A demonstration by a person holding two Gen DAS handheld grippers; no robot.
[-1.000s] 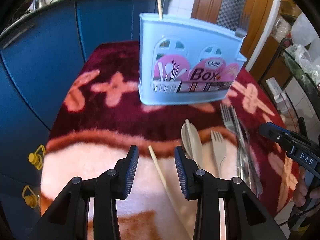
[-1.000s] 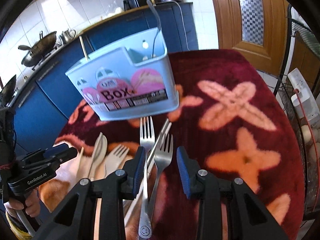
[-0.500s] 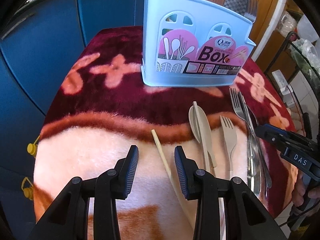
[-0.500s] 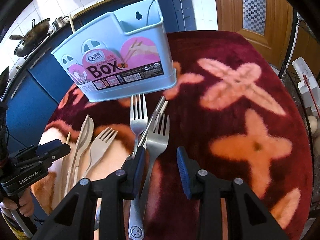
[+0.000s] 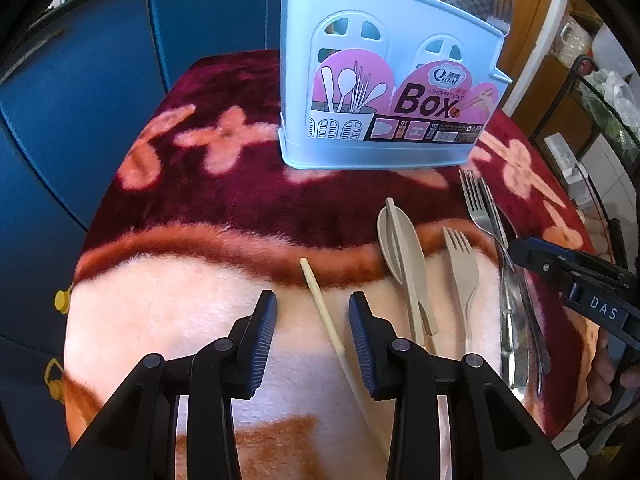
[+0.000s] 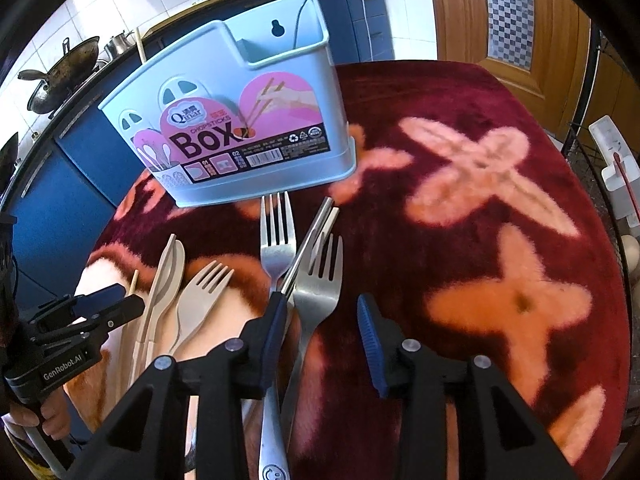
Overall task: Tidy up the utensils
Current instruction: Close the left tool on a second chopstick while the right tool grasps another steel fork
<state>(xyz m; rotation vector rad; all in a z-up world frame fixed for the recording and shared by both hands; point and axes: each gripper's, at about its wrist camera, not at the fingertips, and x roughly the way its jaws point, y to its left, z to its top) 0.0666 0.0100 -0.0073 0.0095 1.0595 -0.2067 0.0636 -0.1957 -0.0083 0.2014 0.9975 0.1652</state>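
Note:
A light blue utensil box [image 5: 384,92] stands on the red flowered cloth; it also shows in the right wrist view [image 6: 240,128]. A wooden chopstick and a metal fork stick out of it. My left gripper [image 5: 313,336] is open, low over a loose wooden chopstick [image 5: 322,306] that lies between its fingers. Right of that lie a beige spoon with knife [image 5: 402,252] and a beige fork [image 5: 462,268]. My right gripper [image 6: 322,338] is open over the handle of a metal fork [image 6: 316,280]. A second metal fork [image 6: 276,236] and metal chopsticks [image 6: 310,240] lie beside it.
Blue kitchen cabinets [image 5: 100,80] stand behind and left of the table. A wooden door [image 6: 520,20] is at the back right. A wire rack [image 5: 600,120] stands off the table's right edge. A wok [image 6: 60,76] sits on the counter.
Both grippers have moved down and forward toward the table. The box and utensils look larger and nearer. The right gripper now straddles the metal fork's handle.

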